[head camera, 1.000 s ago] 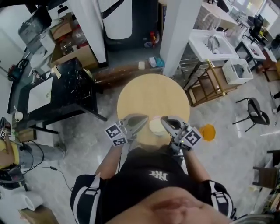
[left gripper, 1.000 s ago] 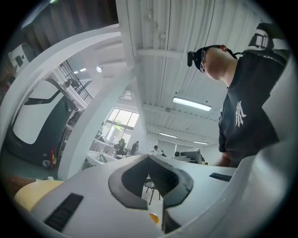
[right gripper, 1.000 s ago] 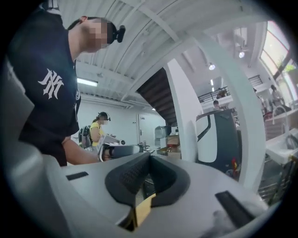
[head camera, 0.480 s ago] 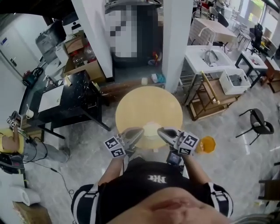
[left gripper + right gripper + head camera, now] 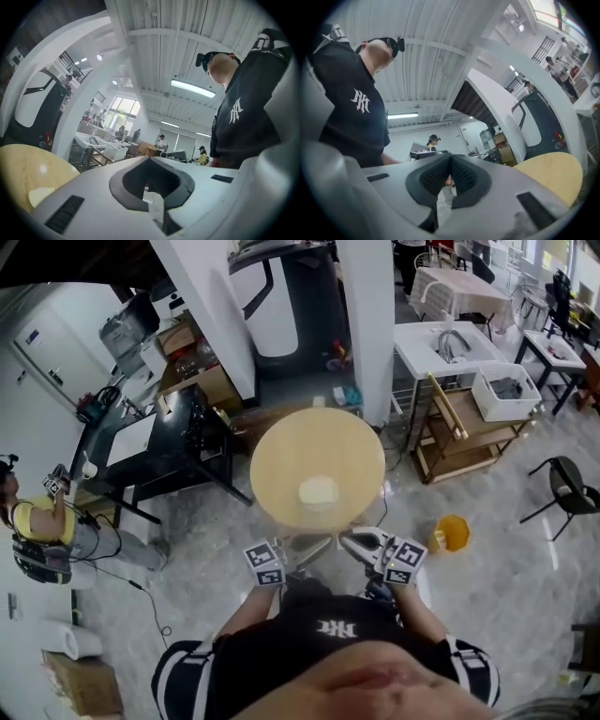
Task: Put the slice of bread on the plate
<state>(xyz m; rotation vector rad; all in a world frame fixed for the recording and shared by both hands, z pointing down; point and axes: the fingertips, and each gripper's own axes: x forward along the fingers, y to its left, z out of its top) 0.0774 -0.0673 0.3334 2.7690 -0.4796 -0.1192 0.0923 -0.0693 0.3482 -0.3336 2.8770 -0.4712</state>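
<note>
While both tools hang level in front of the person's black shirt, neither carries anything. At the left, the left gripper (image 5: 317,541) has its jaws together, tips meeting with only the hollow of the pads behind them, and it touches nothing. It sits just off the near edge of the round wooden table (image 5: 281,442). Centre, the slice of bread (image 5: 319,490) lies on the plate (image 5: 303,497) on the near half of that table, apart from both tools; at this range bread and plate are hard to separate. At the right, the right gripper (image 5: 350,540) is likewise closed and empty, its ribbed pads pressed tip to tip, also clear of the table edge. Compared with a second ago, both grippers have drawn back: they then flanked the plate over the table's near rim and now sit closer to the body. The plate holds its place on the table.
</note>
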